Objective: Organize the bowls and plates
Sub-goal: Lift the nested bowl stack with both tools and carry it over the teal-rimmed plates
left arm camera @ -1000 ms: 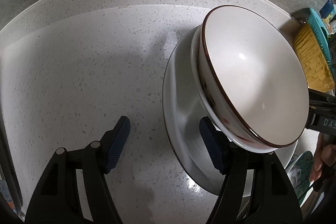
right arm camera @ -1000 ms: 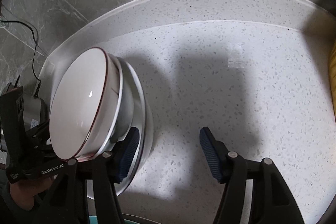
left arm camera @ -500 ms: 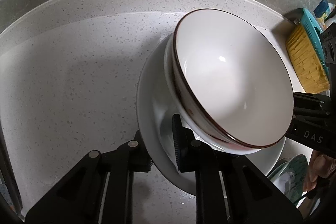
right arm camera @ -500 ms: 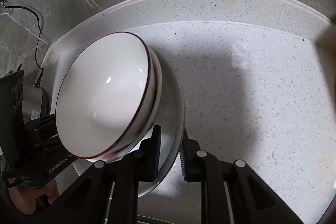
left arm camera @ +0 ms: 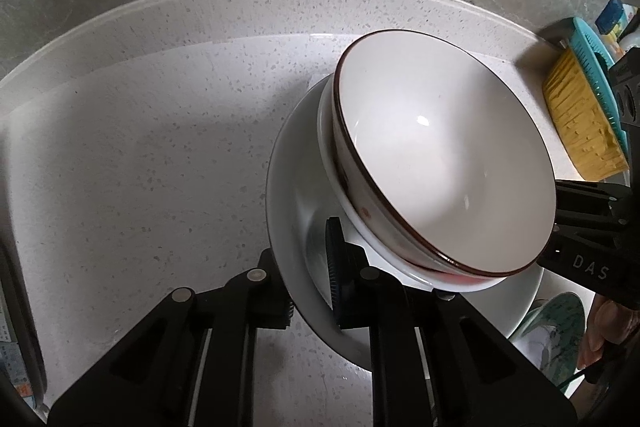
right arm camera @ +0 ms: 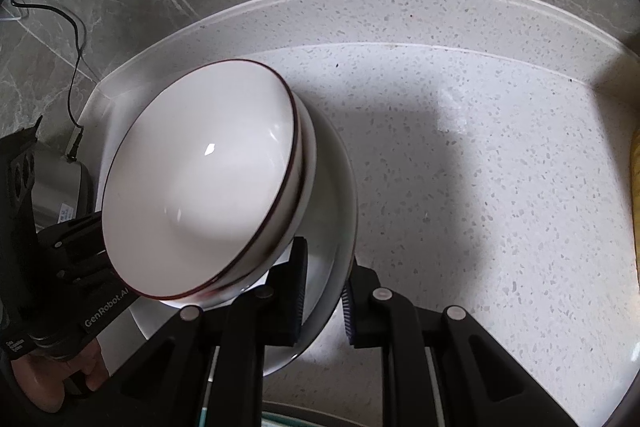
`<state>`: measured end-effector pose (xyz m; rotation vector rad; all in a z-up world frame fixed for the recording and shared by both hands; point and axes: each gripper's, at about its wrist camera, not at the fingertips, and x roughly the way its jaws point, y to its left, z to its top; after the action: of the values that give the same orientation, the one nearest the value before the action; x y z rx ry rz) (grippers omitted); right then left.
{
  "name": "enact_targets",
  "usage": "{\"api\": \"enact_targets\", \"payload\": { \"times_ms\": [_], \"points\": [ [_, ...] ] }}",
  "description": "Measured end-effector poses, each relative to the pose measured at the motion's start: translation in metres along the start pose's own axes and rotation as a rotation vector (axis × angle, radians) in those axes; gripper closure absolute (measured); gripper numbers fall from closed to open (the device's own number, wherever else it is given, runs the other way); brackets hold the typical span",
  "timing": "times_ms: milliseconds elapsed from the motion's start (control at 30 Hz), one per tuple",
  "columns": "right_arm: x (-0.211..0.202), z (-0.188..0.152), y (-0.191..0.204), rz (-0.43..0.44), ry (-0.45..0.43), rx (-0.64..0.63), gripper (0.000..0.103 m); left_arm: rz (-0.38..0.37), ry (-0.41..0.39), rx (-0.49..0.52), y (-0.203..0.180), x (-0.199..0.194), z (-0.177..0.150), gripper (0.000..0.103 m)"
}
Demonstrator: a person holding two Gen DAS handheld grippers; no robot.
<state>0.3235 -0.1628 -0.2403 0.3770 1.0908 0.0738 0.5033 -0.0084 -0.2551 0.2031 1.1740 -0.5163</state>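
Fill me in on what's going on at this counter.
A person holds two grippers, and both have just closed on opposite edges of a white plate on the speckled counter. The left gripper pinches one rim, the right gripper the other. Stacked bowls, the top one brown-rimmed, sit on the plate, slightly tilted.

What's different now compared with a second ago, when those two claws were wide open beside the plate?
Both claws have closed on the white plate: the left gripper pinches one edge, the right gripper the opposite edge. The stacked bowls still sit on the plate, and the yellow rack has not moved.
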Motion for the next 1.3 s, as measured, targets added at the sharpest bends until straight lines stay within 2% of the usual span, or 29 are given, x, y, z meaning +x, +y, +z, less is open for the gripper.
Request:
{"api": "enact_targets", "payload": {
  "times_ms": [700, 1000, 1300],
  "points": [
    [-0.076, -0.021, 0.019, -0.018, -0.07, -0.062, 0.085, -0.005, -0.086, 0.03, -0.025, -0.095, -0.023, 0.091],
    [-0.105, -0.054, 0.027, -0.018, -0.077, -0.082, 0.085, -0.016, -0.108, 0.044, -0.051, -0.141, -0.062, 0.091],
    [-0.126, -0.096, 0.022, -0.016, -0.06, -0.077, 0.085, -0.041, -0.077, 0.061, -0.081, -0.156, -0.116, 0.09]
  ]
}}
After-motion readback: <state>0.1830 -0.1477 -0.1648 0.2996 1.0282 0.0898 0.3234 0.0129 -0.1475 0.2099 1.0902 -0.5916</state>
